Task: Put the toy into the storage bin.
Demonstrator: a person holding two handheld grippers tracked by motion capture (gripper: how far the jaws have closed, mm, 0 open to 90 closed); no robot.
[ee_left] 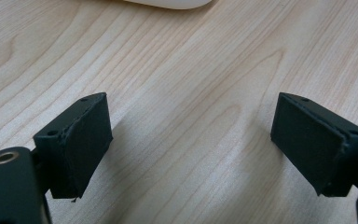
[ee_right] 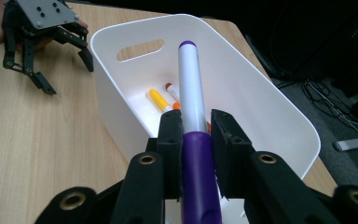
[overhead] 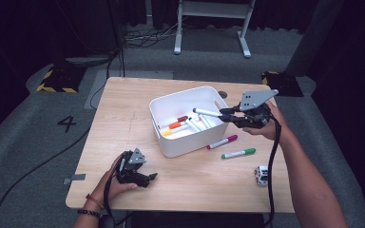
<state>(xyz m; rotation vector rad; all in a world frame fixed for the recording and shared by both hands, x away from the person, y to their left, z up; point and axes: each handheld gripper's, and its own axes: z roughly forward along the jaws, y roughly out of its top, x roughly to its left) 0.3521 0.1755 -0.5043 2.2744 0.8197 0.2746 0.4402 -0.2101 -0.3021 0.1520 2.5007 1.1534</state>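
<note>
In the high view, the right gripper (overhead: 227,114) sits right of centre, clamped on a purple marker (overhead: 207,112) that pokes leftward over the right rim of the white bin (overhead: 171,145) at the middle of the frame. In the right gripper view the marker (ee_right: 192,116) runs up the centre of the frame from between the 2 closed jaws, its purple cap held between the pads and its white barrel tilted over the bin (ee_right: 270,112), with a small purple tip at the top. Inside the bin lie a yellow marker (ee_right: 159,100) and a red-tipped one (ee_right: 171,91), just beside each other near the centre of that view. In the high view several markers lie on the bin floor, among them an orange one (overhead: 177,125). Below and right of the bin, on the table (overhead: 123,104), lie a pink marker (overhead: 222,142) and a green marker (overhead: 238,153), near each other but apart; a small white toy car (overhead: 261,175) sits farther toward the lower right. The left gripper (overhead: 149,178) rests in the lower left of the high view, on the table, well apart from the bin. In the left gripper view its jaws stand wide apart over bare wood, holding nothing.
</note>
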